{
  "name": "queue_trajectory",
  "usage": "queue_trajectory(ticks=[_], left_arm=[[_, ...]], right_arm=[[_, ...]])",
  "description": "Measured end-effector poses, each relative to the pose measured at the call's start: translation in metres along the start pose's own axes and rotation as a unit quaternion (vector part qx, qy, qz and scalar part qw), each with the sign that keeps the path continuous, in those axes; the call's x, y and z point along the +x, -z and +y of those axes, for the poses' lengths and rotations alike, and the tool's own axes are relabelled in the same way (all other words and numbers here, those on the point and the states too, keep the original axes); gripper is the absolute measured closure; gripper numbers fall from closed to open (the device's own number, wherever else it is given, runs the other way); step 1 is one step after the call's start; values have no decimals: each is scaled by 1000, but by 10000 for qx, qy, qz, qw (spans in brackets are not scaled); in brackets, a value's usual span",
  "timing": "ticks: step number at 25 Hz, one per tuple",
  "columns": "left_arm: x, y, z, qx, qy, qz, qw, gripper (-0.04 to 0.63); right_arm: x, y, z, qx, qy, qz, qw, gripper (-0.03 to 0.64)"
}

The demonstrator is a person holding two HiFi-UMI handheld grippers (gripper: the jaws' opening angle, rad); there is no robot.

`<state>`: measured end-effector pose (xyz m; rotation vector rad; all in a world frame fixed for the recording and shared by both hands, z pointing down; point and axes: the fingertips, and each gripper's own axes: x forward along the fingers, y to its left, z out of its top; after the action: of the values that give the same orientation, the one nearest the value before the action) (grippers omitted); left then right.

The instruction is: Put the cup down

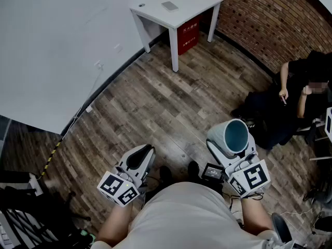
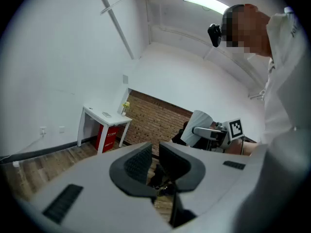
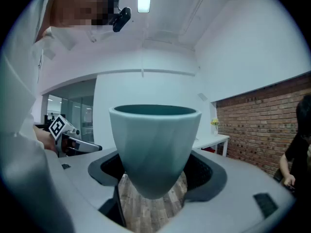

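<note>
A pale teal cup (image 1: 232, 137) is held upright and high above the wooden floor, its mouth facing up. My right gripper (image 1: 232, 149) is shut on the cup's lower part. In the right gripper view the cup (image 3: 154, 144) fills the middle, with a dark pad against each side of its base. My left gripper (image 1: 141, 156) hangs to the left at about the same height, with its jaws shut and nothing between them. In the left gripper view the two pads (image 2: 141, 163) stand almost together, and the cup (image 2: 198, 127) shows beyond them to the right.
A white table (image 1: 176, 9) stands far ahead against the wall, with a red box (image 1: 188, 34) under it. A brick wall (image 1: 270, 25) runs along the right. A person in black (image 1: 301, 97) sits on the floor at the right. Dark equipment (image 1: 21, 211) stands at the lower left.
</note>
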<state>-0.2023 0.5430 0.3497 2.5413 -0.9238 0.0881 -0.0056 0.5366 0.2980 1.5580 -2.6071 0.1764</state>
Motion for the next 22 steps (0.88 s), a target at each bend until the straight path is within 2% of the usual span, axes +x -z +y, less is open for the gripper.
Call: queue_trajectory(ticks=[10, 22], left_arm=[[4, 0, -3, 23, 41, -16, 10000, 541], [4, -4, -1, 70, 69, -40, 9999, 541]], right_arm=[[0, 11, -7, 240, 39, 124, 9996, 250], [1, 14, -11, 271, 174, 188, 9993, 249]])
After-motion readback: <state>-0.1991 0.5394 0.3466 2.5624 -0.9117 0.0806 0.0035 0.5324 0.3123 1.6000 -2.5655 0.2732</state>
